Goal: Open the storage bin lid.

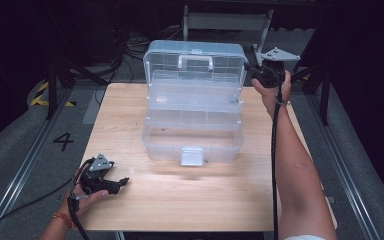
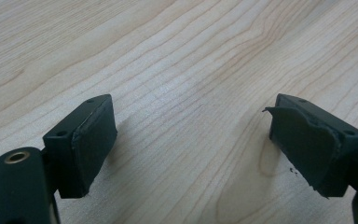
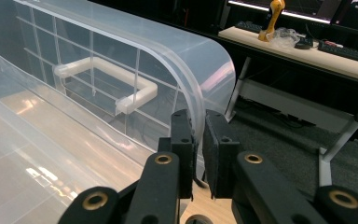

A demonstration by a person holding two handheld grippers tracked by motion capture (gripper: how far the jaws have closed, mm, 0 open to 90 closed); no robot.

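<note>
The box [image 1: 194, 107] is clear plastic with a white handle [image 1: 195, 61] and grey-white latch [image 1: 192, 155]. The tabletop [image 1: 180, 195] is pale wood-grain. Both grippers' jaws are black.

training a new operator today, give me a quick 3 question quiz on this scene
1. True or false: the right gripper has its jaws closed on the edge of the clear box's lid.
2. What lies between the jaws of the left gripper?
A. a white handle
B. nothing, just bare wooden table beneath
C. a cable
3. In the high view, where on the box does the white latch sit?

Key:
1. True
2. B
3. On the middle of the front wall, facing the person.
</note>
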